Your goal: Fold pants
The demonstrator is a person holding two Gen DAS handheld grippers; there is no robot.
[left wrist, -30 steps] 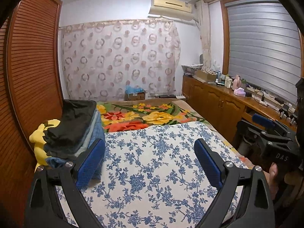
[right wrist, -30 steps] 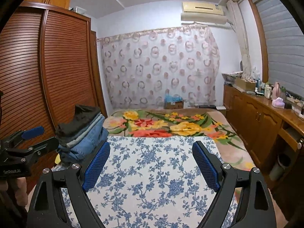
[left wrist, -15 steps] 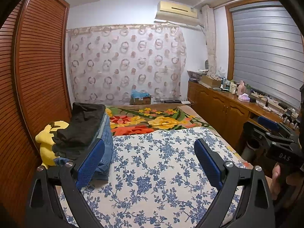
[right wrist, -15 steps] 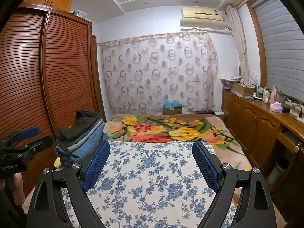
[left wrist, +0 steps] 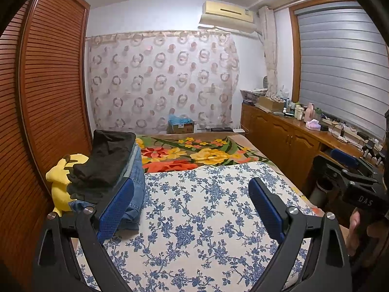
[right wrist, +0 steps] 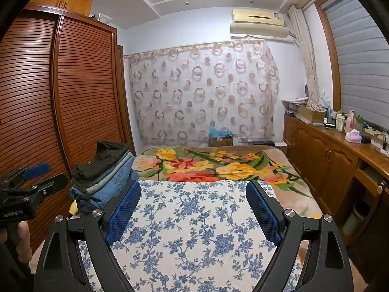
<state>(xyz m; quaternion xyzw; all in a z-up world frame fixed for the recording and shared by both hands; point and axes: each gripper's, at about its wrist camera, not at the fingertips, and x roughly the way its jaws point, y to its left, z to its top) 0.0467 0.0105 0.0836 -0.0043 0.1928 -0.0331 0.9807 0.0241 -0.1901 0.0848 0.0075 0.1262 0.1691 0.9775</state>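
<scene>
At the far left of my right wrist view I see my left gripper [right wrist: 36,177], its body printed "GenRobot.AI", my fingers wrapped round the grip below. From its own camera my left gripper [left wrist: 192,202] is spread wide, holding nothing, above the blue-flowered sheet [left wrist: 199,209]. The pants [left wrist: 107,168] sit stacked against the left edge of the bed beside the slatted wardrobe [left wrist: 48,92]: a black pair on top, jeans beneath, a yellow plush toy [left wrist: 59,182] tucked under the pile. The stack's long axis runs away from me toward the ring-patterned curtain [left wrist: 160,80]. Next comes my right gripper [right wrist: 193,204], likewise spread wide and empty over the sheet, with the bright floral blanket [right wrist: 218,165] beyond. At the far right of the left wrist view, its body reads "DAS". A wooden cabinet [right wrist: 325,155] lines the right wall.
</scene>
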